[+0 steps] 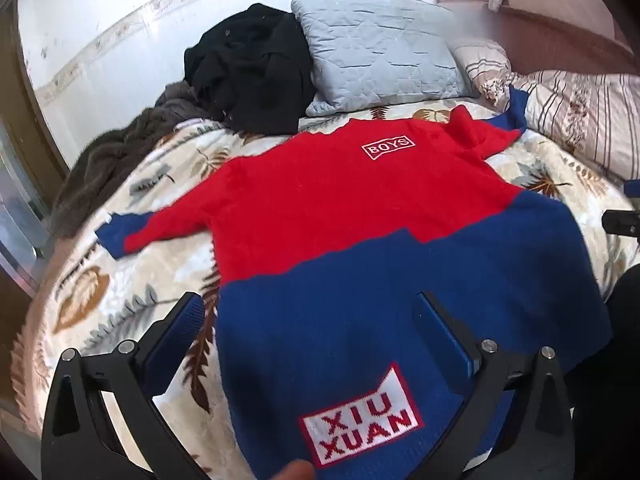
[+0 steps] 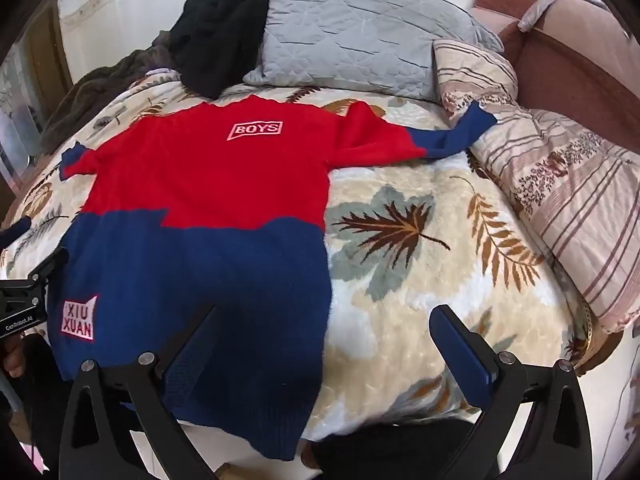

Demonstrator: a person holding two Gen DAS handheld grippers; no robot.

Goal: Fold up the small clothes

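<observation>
Leaf-printed bedding (image 2: 400,216) forms the work surface beneath both of my tools. Left gripper (image 1: 308,312): jaws spread wide, holding nothing, straddling the left hem edge of the sweater (image 1: 360,216), so that one finger sits over the blanket and the other over blue knit. Right gripper (image 2: 324,324): jaws likewise spread and empty, straddling the right hem edge in the same manner. I judge this paired placement at the two lower corners as readiness to pinch the hem. Ahead of both jaw sets, the sweater lies flat and face-up, blue lower half nearest, red upper half beyond, with the "XIU XUAN" patch (image 1: 362,426) just between the left fingers and the "BOYS" label (image 2: 255,130) farther out. Sleeves extend to either side, which suggests no fold is yet made. Beyond the collar rest a grey pillow (image 2: 352,40) and dark clothing (image 1: 248,72).
</observation>
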